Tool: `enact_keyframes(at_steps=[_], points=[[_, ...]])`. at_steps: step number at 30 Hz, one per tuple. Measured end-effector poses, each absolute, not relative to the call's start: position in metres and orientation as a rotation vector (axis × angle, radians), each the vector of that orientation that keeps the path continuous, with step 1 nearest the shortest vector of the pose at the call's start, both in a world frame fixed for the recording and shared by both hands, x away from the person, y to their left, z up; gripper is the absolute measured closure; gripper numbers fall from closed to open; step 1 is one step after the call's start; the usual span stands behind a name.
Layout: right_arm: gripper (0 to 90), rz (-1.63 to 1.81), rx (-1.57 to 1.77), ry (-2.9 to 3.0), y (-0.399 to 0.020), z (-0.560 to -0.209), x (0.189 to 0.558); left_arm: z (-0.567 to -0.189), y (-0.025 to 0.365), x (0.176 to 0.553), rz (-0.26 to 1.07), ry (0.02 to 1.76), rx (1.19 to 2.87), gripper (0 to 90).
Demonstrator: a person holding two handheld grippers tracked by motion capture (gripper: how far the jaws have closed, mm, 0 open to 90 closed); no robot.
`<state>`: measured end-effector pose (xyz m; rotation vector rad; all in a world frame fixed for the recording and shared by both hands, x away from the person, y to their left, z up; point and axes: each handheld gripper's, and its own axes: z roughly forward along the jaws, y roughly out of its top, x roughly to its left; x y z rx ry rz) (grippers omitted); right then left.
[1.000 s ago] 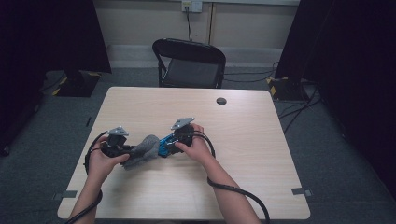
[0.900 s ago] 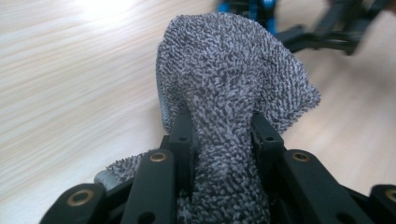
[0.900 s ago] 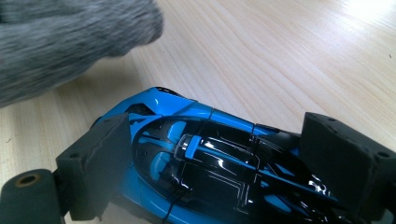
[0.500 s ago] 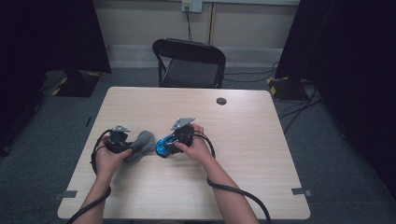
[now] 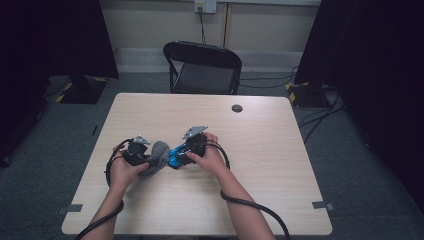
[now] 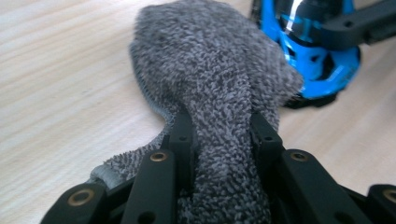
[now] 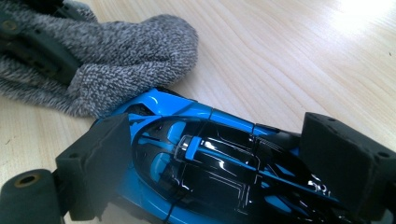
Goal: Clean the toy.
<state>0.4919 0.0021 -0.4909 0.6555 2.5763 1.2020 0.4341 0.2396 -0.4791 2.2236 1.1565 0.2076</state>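
Left gripper: fingers clamped on one grey cloth, having just closed further.
Cloth: bunched on the counter, touching the car's end.
Car: one, blue and black, just right of the cloth.
Right gripper: fingers gripping the car's sides.
Chair: one, behind the counter.

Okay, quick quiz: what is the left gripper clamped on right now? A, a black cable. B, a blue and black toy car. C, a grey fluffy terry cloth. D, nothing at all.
C: in the left gripper view the grey fluffy terry cloth is bunched and squeezed between the fingers of the left gripper, while the blue and black toy car sits in the right gripper.
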Motion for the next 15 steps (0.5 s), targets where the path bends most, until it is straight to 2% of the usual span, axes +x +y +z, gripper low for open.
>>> enact_keyframes(at_steps=[15], points=[[9.4, 1.205, 0.652, 2.576, 0.002, -0.491, 0.492, -0.475, 0.228, 0.416, 0.122, 1.081, 2.291, 68.6]])
